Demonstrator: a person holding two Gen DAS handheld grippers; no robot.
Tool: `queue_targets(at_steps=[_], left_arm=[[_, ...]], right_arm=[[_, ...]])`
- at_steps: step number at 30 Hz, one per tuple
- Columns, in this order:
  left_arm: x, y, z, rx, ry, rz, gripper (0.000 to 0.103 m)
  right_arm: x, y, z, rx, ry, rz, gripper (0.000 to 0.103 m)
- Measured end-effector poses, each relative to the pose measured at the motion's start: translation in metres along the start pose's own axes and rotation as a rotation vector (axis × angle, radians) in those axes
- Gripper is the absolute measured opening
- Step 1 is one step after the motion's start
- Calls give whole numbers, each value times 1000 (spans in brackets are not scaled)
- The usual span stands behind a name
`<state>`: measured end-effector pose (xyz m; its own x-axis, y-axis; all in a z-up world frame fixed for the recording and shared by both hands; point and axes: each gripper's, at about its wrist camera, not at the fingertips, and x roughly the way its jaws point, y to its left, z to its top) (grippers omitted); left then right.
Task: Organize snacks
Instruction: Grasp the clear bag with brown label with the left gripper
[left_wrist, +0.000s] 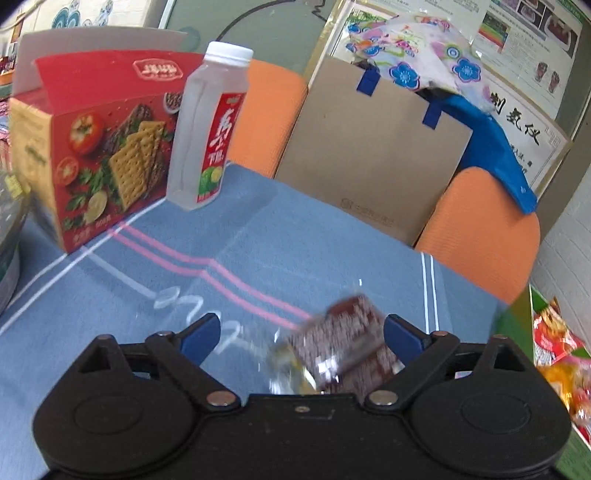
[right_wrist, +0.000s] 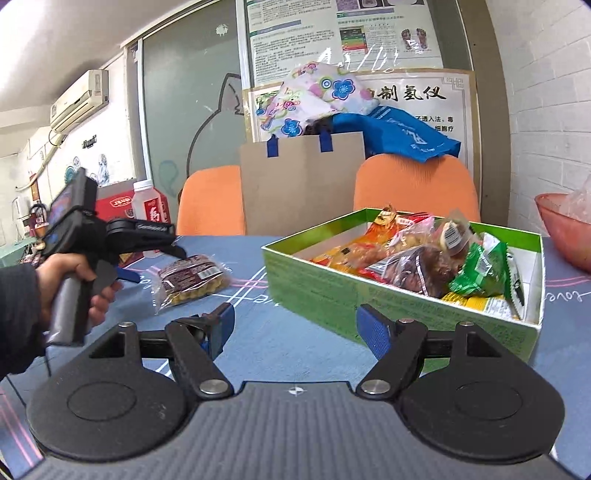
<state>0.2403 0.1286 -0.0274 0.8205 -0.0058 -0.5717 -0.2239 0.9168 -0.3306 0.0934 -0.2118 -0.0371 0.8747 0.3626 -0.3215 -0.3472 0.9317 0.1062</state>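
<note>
A clear snack packet with a dark red label (left_wrist: 343, 350) lies on the blue tablecloth (left_wrist: 258, 229), blurred, between the fingers of my open left gripper (left_wrist: 303, 328) and closer to the right one. The pads are not pressing on it. In the right wrist view the same packet (right_wrist: 192, 277) rests on the cloth just ahead of the left gripper (right_wrist: 155, 264), which a hand (right_wrist: 70, 273) holds. My right gripper (right_wrist: 297, 319) is open with nothing between its fingers, low over the cloth in front of the green box (right_wrist: 332, 295) filled with several snack packets.
A red cracker box (left_wrist: 99, 147) and a plastic bottle (left_wrist: 207, 125) stand at the far left. Behind the table are two orange chairs (right_wrist: 413, 184) and a brown paper bag (left_wrist: 373, 155). A red bowl (right_wrist: 565, 229) sits at the right edge.
</note>
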Motion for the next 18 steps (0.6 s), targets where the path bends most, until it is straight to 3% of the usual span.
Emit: queue_targets(at_steps=[2,5,7,8,9,18], left_arm=[[11,0,8,56,6,-36,103],[28,-1,12,152,108,-85,103],[20,-1,4,171,106,-123,103],[14,-1,0,166,118,-164,72],[7,-1,-5,155,137,-204,62],[-65,-28,-79,307,223,-444,63]], right_arm=[[-2,3,-2,-8,5,11,103],[-3,7,-3,-20,12,9,103],[-3,9,-4,-20,17,8,103],[-3,9,-4,-19,18,11,103],[-2,10,-4,-16,21,17,103],[4,24,-9,21,102,161,103]])
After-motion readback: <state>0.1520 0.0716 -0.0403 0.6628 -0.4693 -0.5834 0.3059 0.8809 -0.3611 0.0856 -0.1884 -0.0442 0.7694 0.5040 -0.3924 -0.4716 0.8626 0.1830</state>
